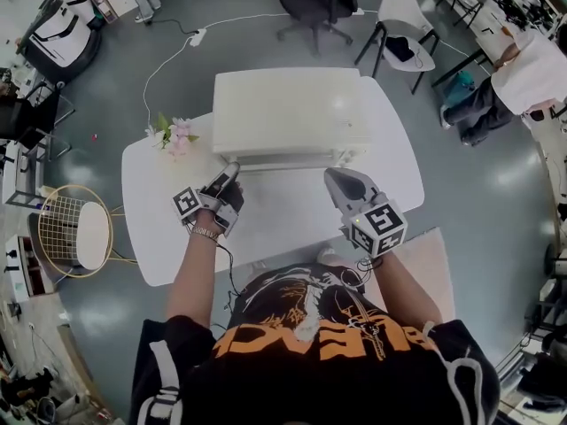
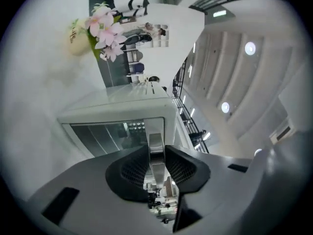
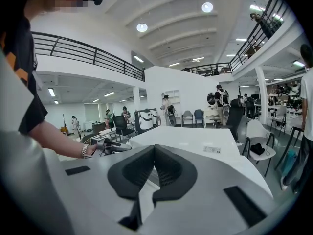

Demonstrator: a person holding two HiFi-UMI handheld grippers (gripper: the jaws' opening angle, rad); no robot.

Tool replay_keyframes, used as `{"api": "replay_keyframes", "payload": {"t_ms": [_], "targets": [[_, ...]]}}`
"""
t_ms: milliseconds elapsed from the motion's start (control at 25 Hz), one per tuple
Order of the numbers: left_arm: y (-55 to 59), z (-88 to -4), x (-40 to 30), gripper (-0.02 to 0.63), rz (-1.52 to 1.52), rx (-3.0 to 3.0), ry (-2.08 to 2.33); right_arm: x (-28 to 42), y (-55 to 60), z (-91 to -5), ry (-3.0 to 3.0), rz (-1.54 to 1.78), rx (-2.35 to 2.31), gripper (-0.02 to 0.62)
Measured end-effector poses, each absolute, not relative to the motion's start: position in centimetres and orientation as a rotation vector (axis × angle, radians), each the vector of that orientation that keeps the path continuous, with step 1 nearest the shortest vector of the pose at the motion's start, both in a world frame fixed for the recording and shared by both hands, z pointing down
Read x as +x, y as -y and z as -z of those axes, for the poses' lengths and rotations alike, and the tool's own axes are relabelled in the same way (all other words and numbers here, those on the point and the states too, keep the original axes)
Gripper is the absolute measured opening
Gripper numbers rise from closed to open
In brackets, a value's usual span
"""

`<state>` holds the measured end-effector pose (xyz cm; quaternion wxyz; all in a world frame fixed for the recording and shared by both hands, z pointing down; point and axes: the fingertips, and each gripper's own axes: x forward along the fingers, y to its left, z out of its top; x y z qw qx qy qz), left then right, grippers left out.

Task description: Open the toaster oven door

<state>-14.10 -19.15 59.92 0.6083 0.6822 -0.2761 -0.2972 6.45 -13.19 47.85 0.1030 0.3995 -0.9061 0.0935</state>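
On the white tabletop [image 1: 155, 228], the toaster oven [image 1: 288, 113] stands with its door shut.
Left tool [image 2: 156, 153] jaws are closing round the metal door handle [image 2: 155, 142], pads just off it; right tool [image 3: 154, 153] is fully closed, empty, near the oven's front right corner.

A boxy white toaster oven [image 1: 288, 113] blocked the far edge of the rounded white table [image 1: 155, 228], a pink flower bunch [image 1: 177, 135] its far-left corner; the near edge lay open.
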Motion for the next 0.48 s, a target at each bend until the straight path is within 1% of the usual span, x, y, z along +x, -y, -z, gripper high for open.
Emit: {"api": "replay_keyframes", "payload": {"t_ms": [160,280,360,480], "targets": [[19.1,-60.0,-14.4,0.115,0.841,1.523,0.608,6.6,13.2,-48.2,2.669,-0.289,1.178,0.014],[19.2,-60.1,-13.8,0.120,0.889,1.521,0.580,6.8,13.1,-48.7,2.660,-0.315,1.178,0.014],[19.5,-59.9,-13.0,0.138,0.892,1.537,0.608,6.6,13.2,-48.9,2.657,-0.318,1.174,0.014],[19.7,-59.6,-13.0,0.120,0.955,1.516,0.700,6.4,13.2,-49.1,2.651,-0.317,1.168,0.014]]}}
